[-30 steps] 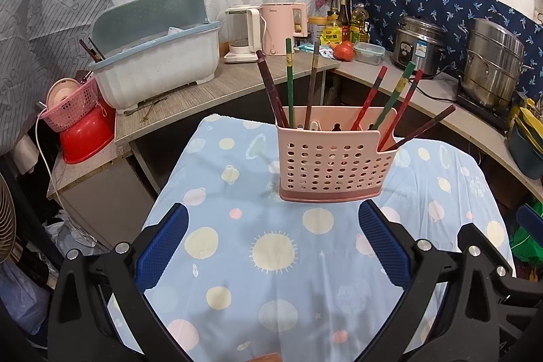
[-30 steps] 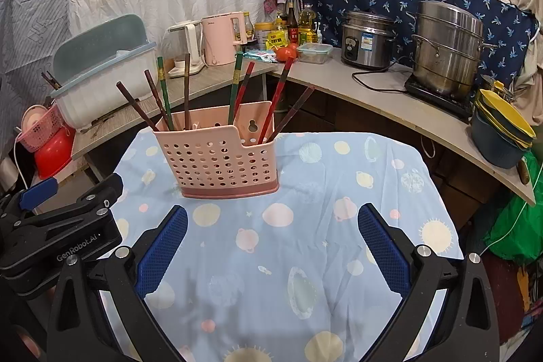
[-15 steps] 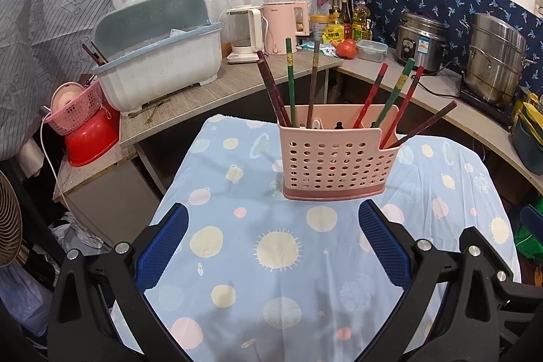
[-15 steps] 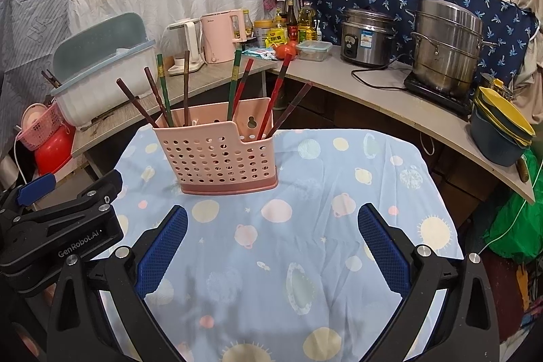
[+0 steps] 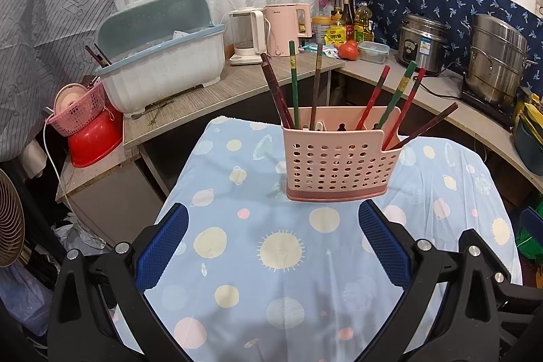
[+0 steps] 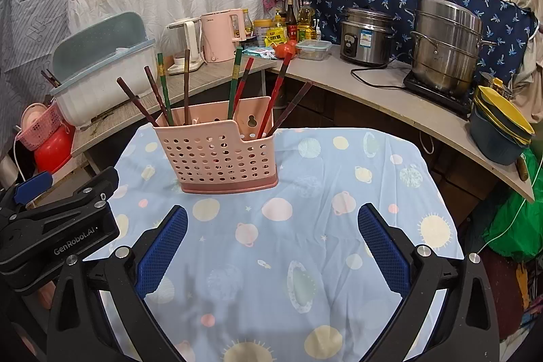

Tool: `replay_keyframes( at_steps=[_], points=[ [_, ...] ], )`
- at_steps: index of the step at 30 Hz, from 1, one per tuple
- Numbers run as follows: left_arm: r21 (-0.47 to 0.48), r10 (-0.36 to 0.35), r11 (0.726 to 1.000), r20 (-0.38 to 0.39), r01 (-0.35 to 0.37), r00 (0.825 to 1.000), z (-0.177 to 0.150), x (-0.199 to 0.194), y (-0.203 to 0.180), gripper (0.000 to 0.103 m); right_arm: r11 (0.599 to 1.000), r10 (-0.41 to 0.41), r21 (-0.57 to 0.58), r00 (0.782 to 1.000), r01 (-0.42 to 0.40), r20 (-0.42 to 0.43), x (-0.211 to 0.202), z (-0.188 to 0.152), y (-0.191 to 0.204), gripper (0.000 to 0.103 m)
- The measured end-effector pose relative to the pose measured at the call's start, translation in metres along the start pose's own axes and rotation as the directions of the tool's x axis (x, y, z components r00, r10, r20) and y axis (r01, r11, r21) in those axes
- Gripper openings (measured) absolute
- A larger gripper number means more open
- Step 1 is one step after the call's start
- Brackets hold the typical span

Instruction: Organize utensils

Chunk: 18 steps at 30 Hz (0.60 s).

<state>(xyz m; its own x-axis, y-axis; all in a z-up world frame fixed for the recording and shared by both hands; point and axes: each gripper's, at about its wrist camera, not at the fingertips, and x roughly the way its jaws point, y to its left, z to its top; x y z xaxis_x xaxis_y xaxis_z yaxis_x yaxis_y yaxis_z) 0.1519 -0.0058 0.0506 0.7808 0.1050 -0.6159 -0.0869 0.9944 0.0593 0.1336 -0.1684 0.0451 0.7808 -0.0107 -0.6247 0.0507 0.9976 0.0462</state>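
A pink perforated utensil holder (image 5: 336,163) (image 6: 217,158) stands upright on the table with the blue spotted cloth (image 5: 281,263) (image 6: 305,226). Several chopsticks (image 5: 294,87) (image 6: 163,90), red, green and dark brown, lean out of its two sides. My left gripper (image 5: 273,246) hangs open in front of the holder, nothing between its blue pads. My right gripper (image 6: 271,246) is open too, nearer the table's right half, empty. The left gripper's black body (image 6: 57,226) shows at the left edge of the right wrist view.
Behind the table runs a curved counter (image 6: 390,97) with kettles (image 5: 285,27), a rice cooker (image 6: 366,36), a steel steamer pot (image 6: 448,43) and stacked bowls (image 6: 499,131). A white dish bin (image 5: 163,63) and a pink basket on a red bowl (image 5: 88,124) sit at left.
Both grippers have drawn back a little from the holder, which now looks slightly smaller and farther. Both stay open and empty; the holder and chopsticks have not moved.
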Motion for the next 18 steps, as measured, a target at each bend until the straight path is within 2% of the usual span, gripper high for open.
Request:
replay_keyframes(
  at_steps=[18],
  points=[
    [0.001,-0.017,1.000,0.009,0.017,1.000,-0.0012,-0.0007,-0.0009,0.096,1.000,-0.002,0.002,1.000,0.002,0.001,-0.0015,0.0005,-0.0011,0.097]
  ],
)
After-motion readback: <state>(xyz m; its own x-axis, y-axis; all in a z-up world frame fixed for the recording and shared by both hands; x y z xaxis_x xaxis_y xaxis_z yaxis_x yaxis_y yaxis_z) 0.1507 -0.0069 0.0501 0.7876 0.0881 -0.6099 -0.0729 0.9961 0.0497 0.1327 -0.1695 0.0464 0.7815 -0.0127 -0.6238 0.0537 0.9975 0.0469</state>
